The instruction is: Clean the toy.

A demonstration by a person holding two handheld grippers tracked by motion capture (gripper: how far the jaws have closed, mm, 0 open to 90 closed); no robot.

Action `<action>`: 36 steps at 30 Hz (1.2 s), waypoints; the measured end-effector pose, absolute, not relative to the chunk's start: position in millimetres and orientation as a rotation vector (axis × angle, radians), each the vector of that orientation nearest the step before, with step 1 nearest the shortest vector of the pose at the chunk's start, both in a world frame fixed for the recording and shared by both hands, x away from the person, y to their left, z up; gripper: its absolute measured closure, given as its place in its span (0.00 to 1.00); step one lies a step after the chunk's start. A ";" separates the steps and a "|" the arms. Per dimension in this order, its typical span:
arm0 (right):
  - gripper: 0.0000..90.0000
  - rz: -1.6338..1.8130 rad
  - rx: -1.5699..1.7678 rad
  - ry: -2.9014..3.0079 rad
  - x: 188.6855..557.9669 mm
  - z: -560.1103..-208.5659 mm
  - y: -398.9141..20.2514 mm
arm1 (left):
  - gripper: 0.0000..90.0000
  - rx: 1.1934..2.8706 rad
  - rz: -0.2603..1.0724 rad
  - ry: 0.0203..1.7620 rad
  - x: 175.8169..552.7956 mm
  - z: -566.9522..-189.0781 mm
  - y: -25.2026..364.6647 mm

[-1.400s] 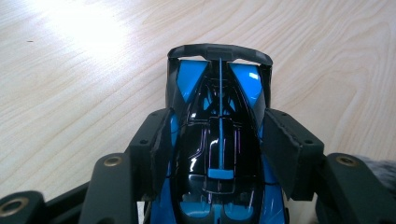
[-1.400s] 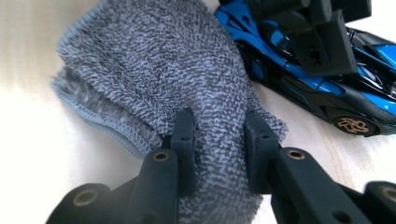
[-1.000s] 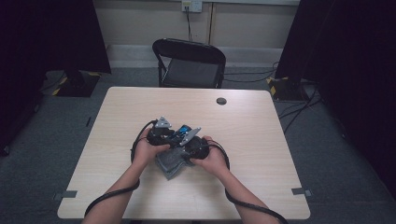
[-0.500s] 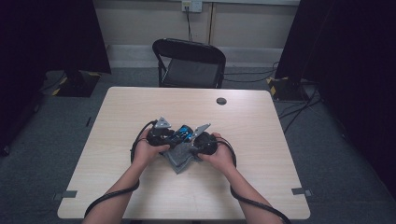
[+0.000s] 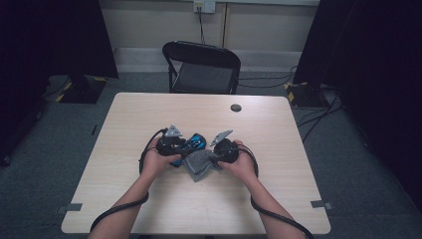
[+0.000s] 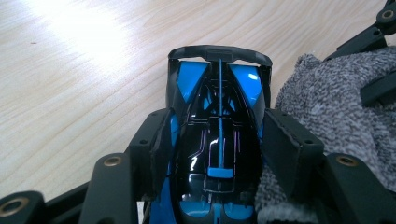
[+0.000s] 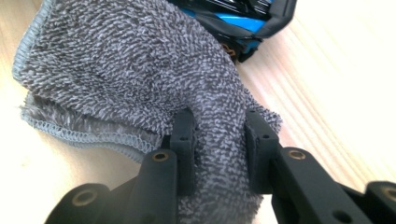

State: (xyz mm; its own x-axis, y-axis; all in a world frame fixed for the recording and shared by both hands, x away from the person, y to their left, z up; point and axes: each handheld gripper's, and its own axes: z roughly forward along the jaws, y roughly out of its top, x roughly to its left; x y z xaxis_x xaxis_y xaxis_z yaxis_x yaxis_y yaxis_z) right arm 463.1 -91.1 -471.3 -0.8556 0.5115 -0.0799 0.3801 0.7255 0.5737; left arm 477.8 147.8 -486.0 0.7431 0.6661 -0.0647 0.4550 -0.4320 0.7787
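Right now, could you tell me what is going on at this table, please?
A person at a wooden table works a pair of hand-held tongs in each hand. The left tongs are clamped on the sides of a blue and black toy car. The right tongs pinch a bunched grey cloth, which lies against the car's side. It looks like the car is being wiped. A small dark disc lies near the far edge.

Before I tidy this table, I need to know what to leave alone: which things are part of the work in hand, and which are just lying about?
In use:
- blue and black toy car, clamped in the left tool
- grey cloth, pinched by the right tool

Lying about:
- small dark round thing on the table's far side
- folding chair behind the table
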 end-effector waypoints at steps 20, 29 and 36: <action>0.77 0.799 0.792 2.660 471.4 -470.2 -107.4 | 0.48 2.100 0.317 0.849 477.5 -485.9 147.5; 0.77 0.784 0.810 2.646 472.5 -469.9 -116.8 | 0.48 2.100 0.317 0.853 477.4 -485.7 147.5; 0.77 0.754 0.865 2.615 474.9 -469.4 -132.9 | 0.48 2.101 0.314 0.854 477.7 -485.4 147.2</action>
State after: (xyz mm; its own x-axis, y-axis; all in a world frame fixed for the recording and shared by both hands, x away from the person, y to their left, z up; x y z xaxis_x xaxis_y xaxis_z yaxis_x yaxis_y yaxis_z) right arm 474.9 -132.9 -469.4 -0.7798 0.6177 -0.1015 0.4687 0.6837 0.5594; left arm 477.7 147.2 -485.4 0.7381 0.6709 -0.0719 0.4646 -0.4281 0.7752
